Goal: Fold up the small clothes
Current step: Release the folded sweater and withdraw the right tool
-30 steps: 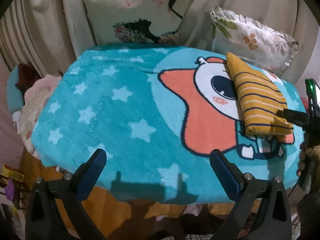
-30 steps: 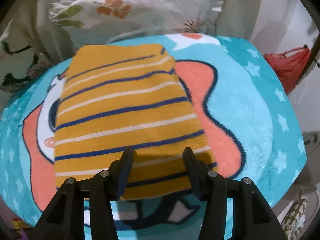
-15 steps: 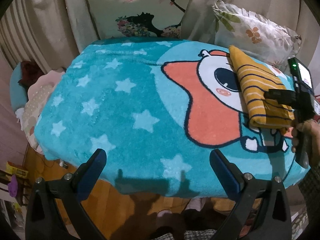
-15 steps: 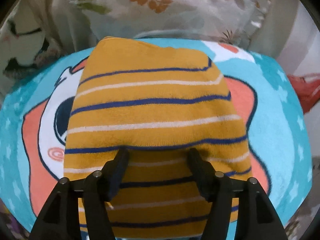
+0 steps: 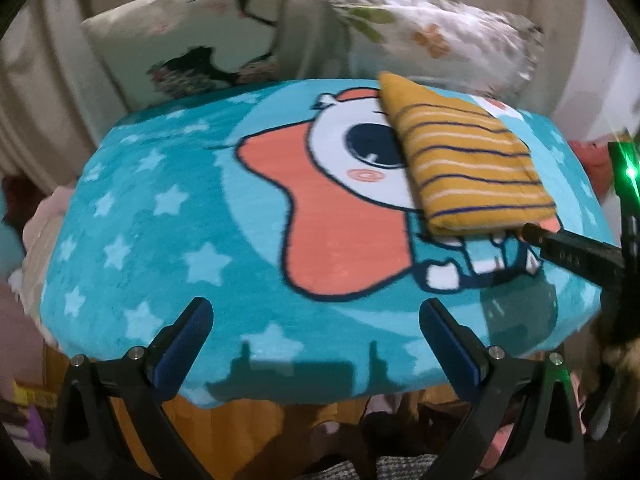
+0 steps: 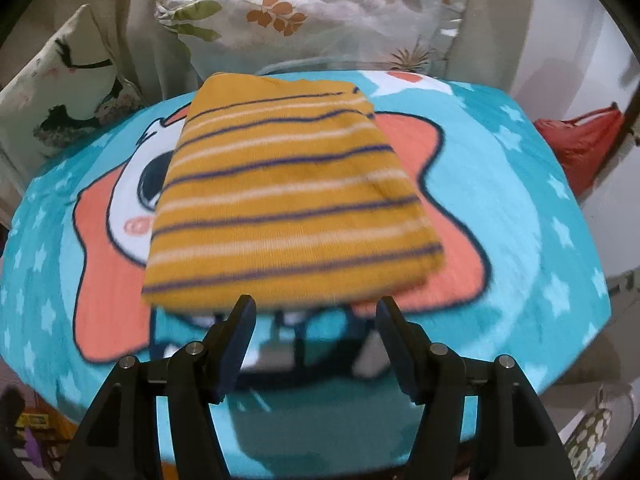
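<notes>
the blanket (image 6: 520, 216) filled most of the frame. the folded shirt (image 6: 288, 200) lay at its upper centre. my right gripper (image 6: 314, 316) sat just below its near edge, spread and empty. my left gripper (image 5: 316, 320) hung wide at the bottom, gripping nothing.

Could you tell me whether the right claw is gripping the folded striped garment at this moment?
No, the right claw stands open just short of the folded striped garment, with nothing between its fingers.
</notes>
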